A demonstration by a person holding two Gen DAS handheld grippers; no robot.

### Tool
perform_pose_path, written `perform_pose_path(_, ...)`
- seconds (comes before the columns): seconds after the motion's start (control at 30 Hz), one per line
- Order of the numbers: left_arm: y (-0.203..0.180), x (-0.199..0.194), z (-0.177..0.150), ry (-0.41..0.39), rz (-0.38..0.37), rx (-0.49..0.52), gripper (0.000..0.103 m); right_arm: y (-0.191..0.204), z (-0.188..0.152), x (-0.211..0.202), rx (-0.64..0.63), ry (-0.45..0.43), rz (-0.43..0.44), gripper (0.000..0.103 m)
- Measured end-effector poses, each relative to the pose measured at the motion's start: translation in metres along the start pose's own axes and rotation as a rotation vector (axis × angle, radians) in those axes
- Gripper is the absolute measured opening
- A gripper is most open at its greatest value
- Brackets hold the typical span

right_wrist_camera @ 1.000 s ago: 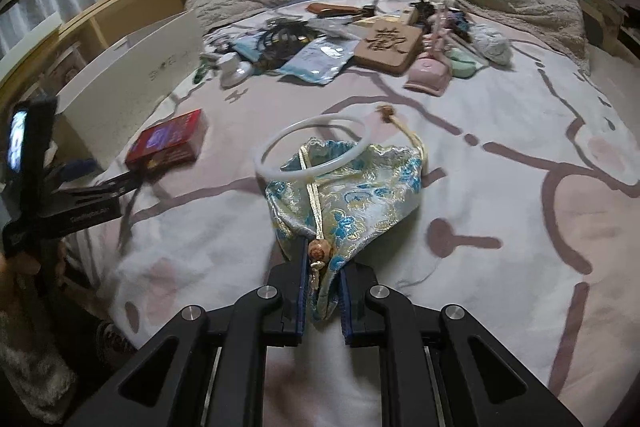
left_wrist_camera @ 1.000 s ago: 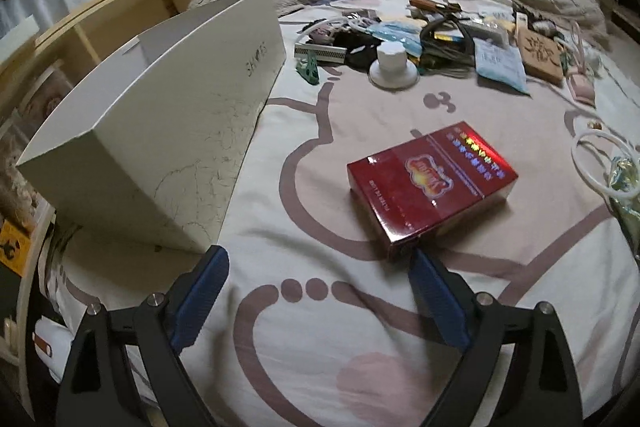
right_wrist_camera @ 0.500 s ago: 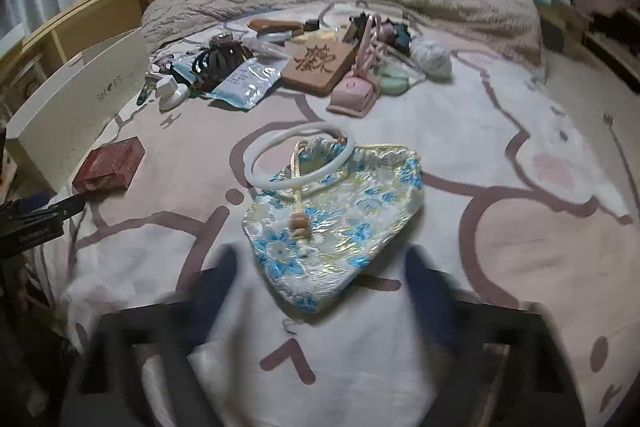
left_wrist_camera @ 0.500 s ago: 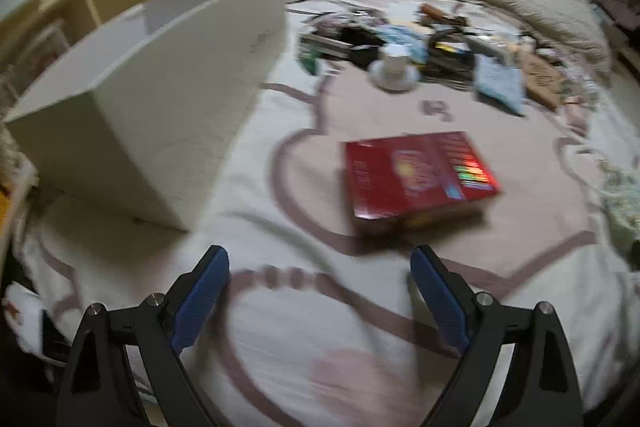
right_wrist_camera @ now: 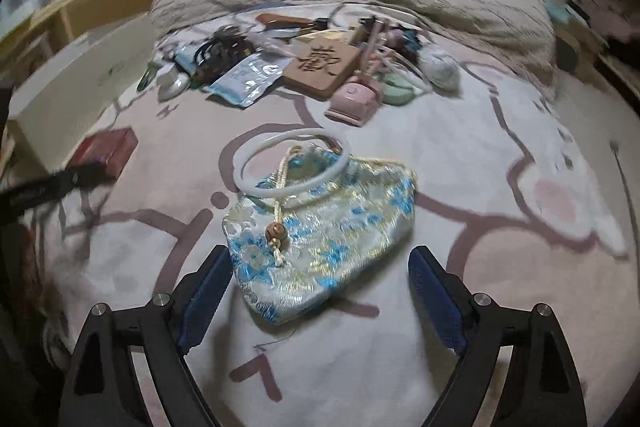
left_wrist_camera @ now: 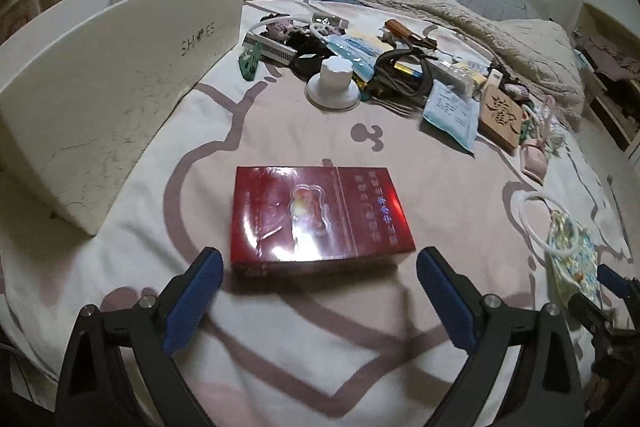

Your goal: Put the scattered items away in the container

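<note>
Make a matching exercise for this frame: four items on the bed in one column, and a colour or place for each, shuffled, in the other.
Items:
1. flat box
2. ring
3. pouch
4. carved wooden block

Descriptions:
A. white, lying partly on the pouch
B. blue and gold floral fabric, in front of the right gripper
C. glossy red, in front of the left gripper
D. brown, in the clutter further up the bed

Pairs: 1-C, 2-A, 3-B, 4-D
</note>
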State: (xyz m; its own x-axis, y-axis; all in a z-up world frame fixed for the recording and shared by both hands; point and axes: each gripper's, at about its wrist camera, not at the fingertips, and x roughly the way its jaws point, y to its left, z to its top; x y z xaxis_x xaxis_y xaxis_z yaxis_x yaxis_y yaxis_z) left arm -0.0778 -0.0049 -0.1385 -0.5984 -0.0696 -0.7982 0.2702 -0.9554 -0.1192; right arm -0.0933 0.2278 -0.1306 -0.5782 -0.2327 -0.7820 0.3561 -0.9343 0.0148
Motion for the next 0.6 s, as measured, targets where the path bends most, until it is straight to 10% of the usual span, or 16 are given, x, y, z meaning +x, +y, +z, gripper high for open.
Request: perform_pose_path(0.6,-0.001,0.019,0.011,-0.024,0.020,-0.065,0.101,0.006,0.011,0.025,-0.009,0.010,-0.032,0.098)
